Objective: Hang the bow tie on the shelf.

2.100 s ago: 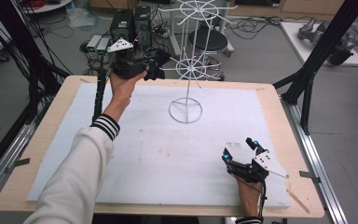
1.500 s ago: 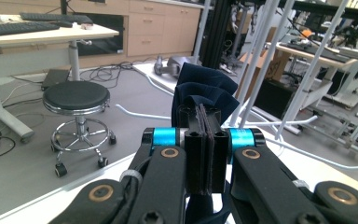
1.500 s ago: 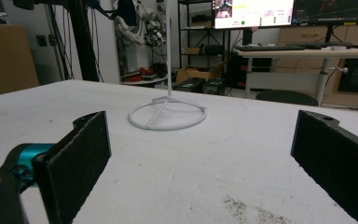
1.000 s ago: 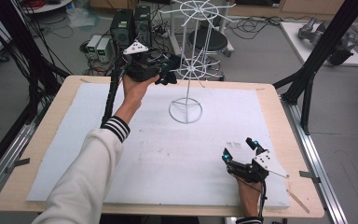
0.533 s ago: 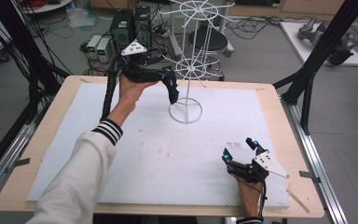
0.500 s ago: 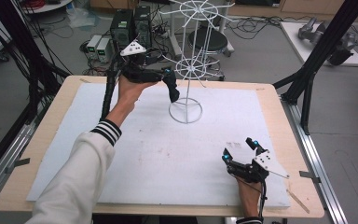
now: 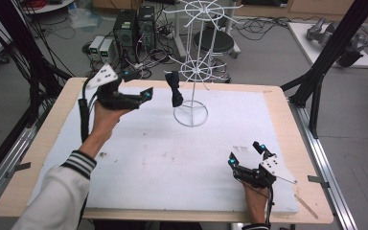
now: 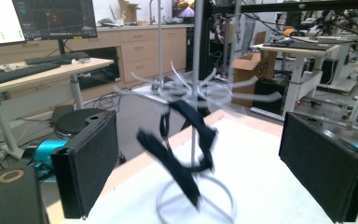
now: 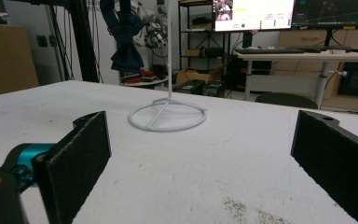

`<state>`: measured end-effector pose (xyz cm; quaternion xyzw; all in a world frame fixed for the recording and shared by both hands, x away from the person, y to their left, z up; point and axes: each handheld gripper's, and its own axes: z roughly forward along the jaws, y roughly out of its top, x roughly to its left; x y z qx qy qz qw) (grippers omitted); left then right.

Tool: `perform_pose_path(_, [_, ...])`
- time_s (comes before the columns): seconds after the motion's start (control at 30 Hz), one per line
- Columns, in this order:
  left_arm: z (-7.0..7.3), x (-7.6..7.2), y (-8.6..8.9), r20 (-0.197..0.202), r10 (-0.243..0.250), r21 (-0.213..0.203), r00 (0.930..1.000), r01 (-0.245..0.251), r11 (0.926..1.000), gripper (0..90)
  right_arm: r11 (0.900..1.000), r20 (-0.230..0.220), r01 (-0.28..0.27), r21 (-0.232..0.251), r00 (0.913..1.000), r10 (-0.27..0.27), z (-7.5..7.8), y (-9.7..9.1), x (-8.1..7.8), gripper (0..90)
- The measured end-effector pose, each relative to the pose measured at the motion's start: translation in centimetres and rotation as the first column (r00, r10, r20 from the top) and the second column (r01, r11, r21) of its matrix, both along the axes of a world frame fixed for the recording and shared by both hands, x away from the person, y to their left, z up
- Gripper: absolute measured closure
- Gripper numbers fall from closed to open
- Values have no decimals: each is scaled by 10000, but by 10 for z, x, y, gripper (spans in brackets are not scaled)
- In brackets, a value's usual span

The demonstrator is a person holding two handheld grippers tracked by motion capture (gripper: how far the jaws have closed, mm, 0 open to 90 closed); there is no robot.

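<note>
A dark blue cloth strip [image 7: 174, 89] hangs from a spoke on the lower tier of the white wire rack [image 7: 191, 57], just left of its pole. In the left gripper view the cloth strip [image 8: 182, 149] is blurred and dangles in front of the rack's spokes [image 8: 200, 91]. My left gripper [image 7: 136, 84] is open in the air to the left of the cloth, apart from it. My right gripper [image 7: 245, 153] rests open on the white mat near the front right, holding nothing. From there the cloth strip [image 9: 123, 35] hangs above the rack's base ring [image 9: 168, 116].
The rack's ring base [image 7: 190, 113] stands on the white mat [image 7: 163, 158] that covers the wooden table [image 7: 287, 110]. Black frame posts [image 7: 316, 81] rise at both far corners. Computers and cables [image 7: 134, 28] sit on the floor beyond the far edge.
My left gripper carried the cloth strip to the rack's lower tier, let go, opened and drew back to the left. The cloth now hangs and swings there. The right gripper has not moved.
</note>
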<state>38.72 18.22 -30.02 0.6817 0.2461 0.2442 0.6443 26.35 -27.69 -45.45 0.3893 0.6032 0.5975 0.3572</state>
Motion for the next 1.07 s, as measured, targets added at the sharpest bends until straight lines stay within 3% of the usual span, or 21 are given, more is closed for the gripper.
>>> perform_pose_path(0.13, [-21,-28,31,61,93,177,9999,-94,9998,126,10000,-34,-9,-28,10000,8,0,1,0,38])
perform_pose_path(0.3, [-59,-61,65,146,427,258,9990,-431,9987,126,10000,-28,5,-54,10000,-5,0,1,0,37])
perform_pose_path(0.47, [-98,-88,92,308,739,-232,9968,-732,9970,126,10000,15,-7,-92,10000,7,0,1,0,38])
perform_pose_path(0.53, [-111,-94,101,248,749,-617,9969,-733,9954,126,10000,-4,6,-90,10000,-6,0,1,0,37])
perform_pose_path(0.73, [-136,-103,113,282,1218,-1090,9922,-1181,9870,125,9998,29,33,-184,10000,-33,0,1,0,38])
perform_pose_path(0.9, [-155,-105,115,119,1640,-993,9864,-1620,9818,125,9998,54,29,-204,10000,-28,0,1,0,38])
perform_pose_path(0.97, [-155,-107,114,399,1911,-1026,9808,-1862,9771,125,9998,35,28,-184,10000,-27,0,1,0,37])
perform_pose_path(1.07, [-155,-108,112,518,1946,-802,9795,-1901,9785,125,9999,-8,18,-141,10000,-18,0,2,-1,38])
